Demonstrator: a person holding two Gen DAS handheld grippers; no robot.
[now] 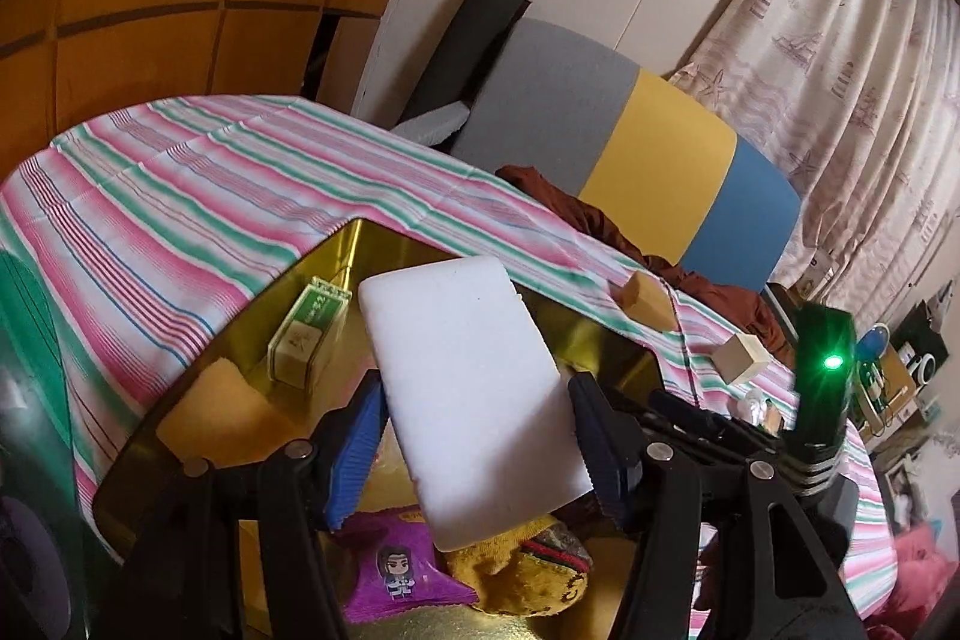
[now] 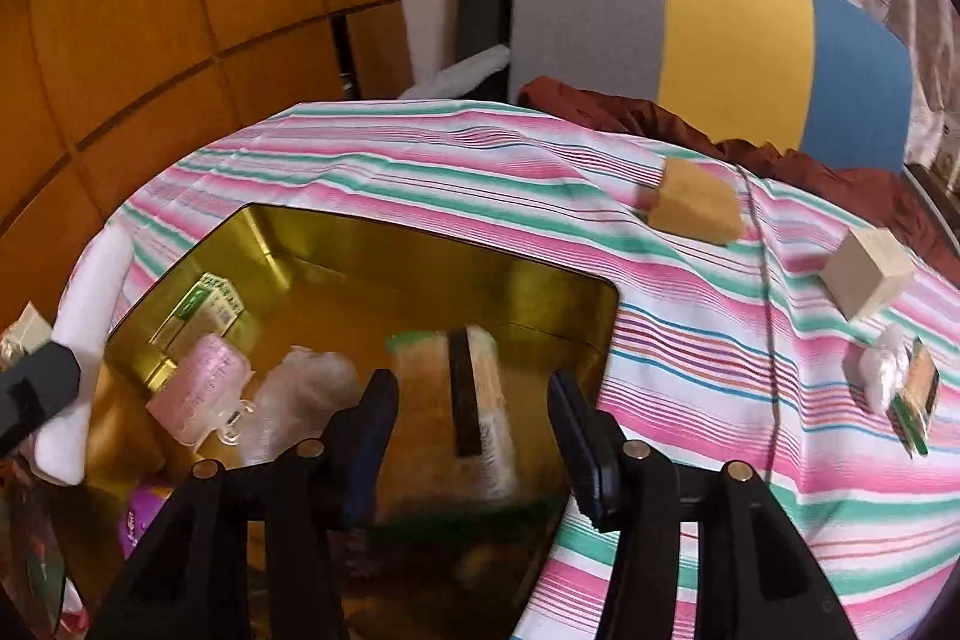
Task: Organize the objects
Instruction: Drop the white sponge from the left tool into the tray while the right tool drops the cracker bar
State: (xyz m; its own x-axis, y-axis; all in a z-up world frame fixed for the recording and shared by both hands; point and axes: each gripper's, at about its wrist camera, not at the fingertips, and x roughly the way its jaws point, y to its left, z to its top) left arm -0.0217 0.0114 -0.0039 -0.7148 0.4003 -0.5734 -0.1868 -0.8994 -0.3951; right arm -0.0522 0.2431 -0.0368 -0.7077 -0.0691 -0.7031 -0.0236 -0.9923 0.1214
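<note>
While clamped between the blue pads of the left tongs (image 1: 477, 436), white foam slab (image 1: 474, 394) tilted above gold tin (image 1: 384, 244). Inside tin: green-labelled box (image 1: 309, 334), pink roll (image 2: 201, 388), clear wrapped bundle (image 2: 300, 394), blurred striped packet (image 2: 474, 394). Right tongs (image 2: 474, 445) released over tin, gripping nothing. Tan block (image 2: 696, 208) and pale cube (image 2: 867, 274) apart on striped counter (image 2: 720, 376).

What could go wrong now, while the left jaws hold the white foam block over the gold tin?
1. The white foam block is gripped only at its near end, so it may tilt or slip.
2. The gold tin already holds a blurred packet, a pink roll and a green box; the block may land on them.
3. Both grippers crowd the tin and may collide.
</note>
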